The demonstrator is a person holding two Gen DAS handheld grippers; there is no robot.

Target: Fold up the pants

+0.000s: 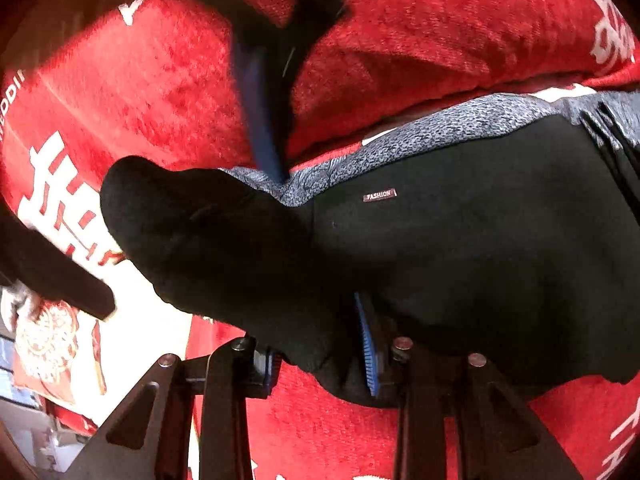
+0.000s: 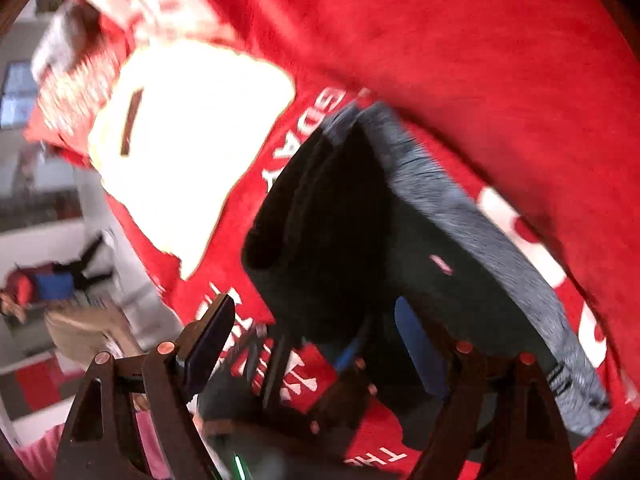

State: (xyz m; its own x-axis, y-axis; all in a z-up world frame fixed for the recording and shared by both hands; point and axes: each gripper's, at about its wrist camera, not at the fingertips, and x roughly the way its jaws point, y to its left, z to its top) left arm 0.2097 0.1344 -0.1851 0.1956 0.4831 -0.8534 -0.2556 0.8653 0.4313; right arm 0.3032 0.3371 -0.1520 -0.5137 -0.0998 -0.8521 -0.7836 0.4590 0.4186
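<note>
Covering the surface, a red blanket point(image 1: 440, 32) with white lettering lies under black pants point(image 1: 460, 248); left tool point(image 1: 320, 364) pinches their edge, right tool point(image 2: 320, 340) gapes wide, its view blurred.

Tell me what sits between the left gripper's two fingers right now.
In the left wrist view, a bunched fold of the black pants fills the gap of the left gripper, pressed against the blue pad of one finger.
</note>
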